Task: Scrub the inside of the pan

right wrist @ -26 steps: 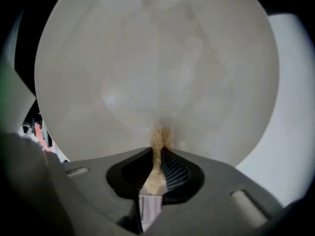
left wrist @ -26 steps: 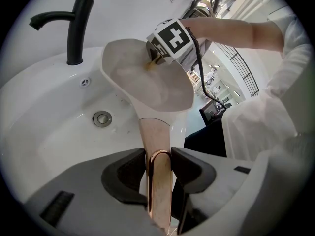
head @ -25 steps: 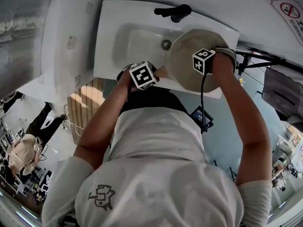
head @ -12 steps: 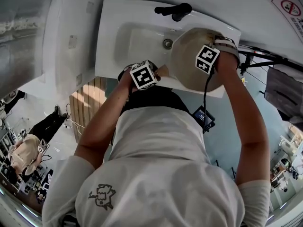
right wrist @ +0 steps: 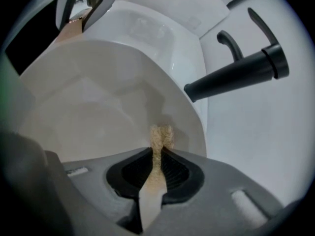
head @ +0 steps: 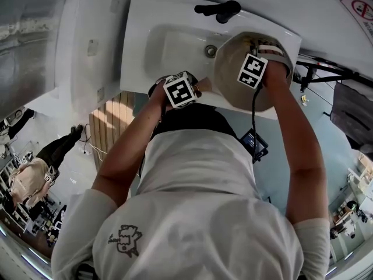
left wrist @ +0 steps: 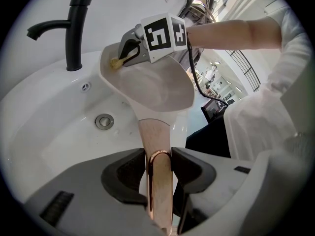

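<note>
A beige pan [head: 233, 69] is held tilted over the white sink [head: 169, 51]. My left gripper [left wrist: 158, 173] is shut on the pan's copper-coloured handle [left wrist: 157, 151]. The pan's inside [left wrist: 157, 85] faces the left gripper view. My right gripper [right wrist: 157, 161] is shut on a yellowish scrubbing pad [right wrist: 160, 139], which presses against the inner wall near the far rim of the pan [right wrist: 98, 107]. In the head view my right gripper [head: 253, 69] is over the pan and my left gripper [head: 180, 91] is at the sink's front edge.
A black faucet [head: 218, 9] stands at the back of the sink, also seen as the faucet [right wrist: 236, 75] close to the pan's rim. The drain [left wrist: 104, 121] lies below the pan. A black cable [head: 253, 121] hangs from the right gripper.
My right gripper with the pad has moved up the pan's inside toward the far rim. My left gripper has kept its hold on the handle.
</note>
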`<state>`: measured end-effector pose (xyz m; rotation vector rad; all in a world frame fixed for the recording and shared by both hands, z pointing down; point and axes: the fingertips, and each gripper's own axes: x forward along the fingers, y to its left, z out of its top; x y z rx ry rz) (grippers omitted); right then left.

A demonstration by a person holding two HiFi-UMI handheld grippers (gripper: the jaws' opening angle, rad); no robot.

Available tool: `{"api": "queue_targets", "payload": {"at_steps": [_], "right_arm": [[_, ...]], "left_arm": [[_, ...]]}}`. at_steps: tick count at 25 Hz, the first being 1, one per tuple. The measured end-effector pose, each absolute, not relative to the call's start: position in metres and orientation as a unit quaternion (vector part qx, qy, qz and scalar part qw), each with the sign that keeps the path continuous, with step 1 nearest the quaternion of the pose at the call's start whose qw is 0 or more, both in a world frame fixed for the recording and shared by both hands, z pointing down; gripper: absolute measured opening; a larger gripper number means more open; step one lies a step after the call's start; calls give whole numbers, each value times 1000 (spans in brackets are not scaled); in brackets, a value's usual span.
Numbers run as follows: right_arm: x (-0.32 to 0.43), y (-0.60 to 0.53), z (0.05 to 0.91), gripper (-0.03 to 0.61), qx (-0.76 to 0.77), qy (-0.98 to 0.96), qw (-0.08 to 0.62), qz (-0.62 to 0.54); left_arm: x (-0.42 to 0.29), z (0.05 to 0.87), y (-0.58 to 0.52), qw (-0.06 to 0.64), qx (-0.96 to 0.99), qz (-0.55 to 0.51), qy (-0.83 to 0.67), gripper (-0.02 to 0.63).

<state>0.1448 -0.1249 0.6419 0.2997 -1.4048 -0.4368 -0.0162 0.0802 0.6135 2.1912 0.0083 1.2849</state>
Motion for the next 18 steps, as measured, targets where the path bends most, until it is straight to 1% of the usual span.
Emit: {"api": "queue_targets", "payload": {"at_steps": [8, 12, 18], "right_arm": [[112, -92, 667, 54, 107, -723, 676, -97], [96, -76, 665, 54, 110, -759, 641, -38], [76, -49, 664, 55, 74, -784, 616, 38]], "left_arm": [[-16, 614, 79, 288, 822, 491, 12, 167], [-18, 615, 80, 283, 823, 493, 9, 169], [-16, 617, 78, 282, 824, 492, 5, 169]]}}
